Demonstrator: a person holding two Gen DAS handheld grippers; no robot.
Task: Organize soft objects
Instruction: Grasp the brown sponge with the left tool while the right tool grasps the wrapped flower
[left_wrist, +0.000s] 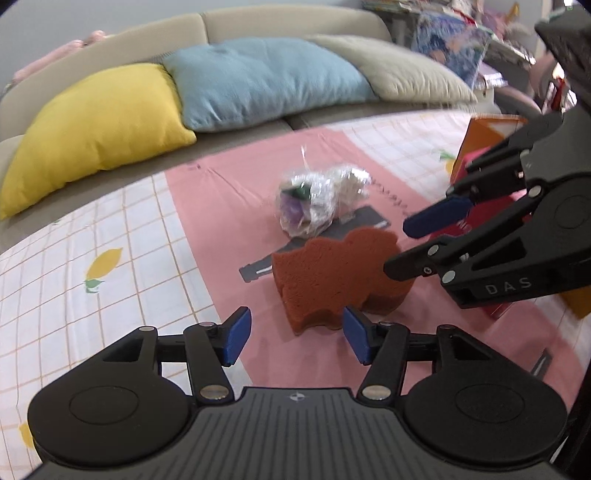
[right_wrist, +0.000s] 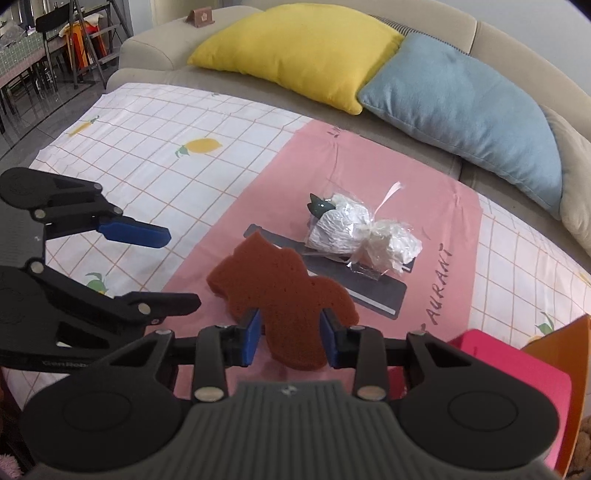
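A brown wavy-edged sponge (right_wrist: 284, 295) is held off the pink cloth by my right gripper (right_wrist: 291, 336), which is shut on its near end. In the left wrist view the sponge (left_wrist: 332, 273) hangs in front of my left gripper (left_wrist: 297, 336), which is open and empty just below and in front of it; the right gripper (left_wrist: 402, 247) reaches in from the right. A clear plastic bag of soft white items (right_wrist: 354, 229) lies on a dark flat sheet (right_wrist: 373, 291) behind the sponge; it also shows in the left wrist view (left_wrist: 317, 199).
An orange box (right_wrist: 569, 373) with a pink item (right_wrist: 517, 373) inside stands at the right. The checked lemon-print cloth (right_wrist: 155, 147) covers the surface. Yellow (right_wrist: 299, 48), blue (right_wrist: 465, 103) and beige (left_wrist: 391, 70) cushions lie on the sofa behind.
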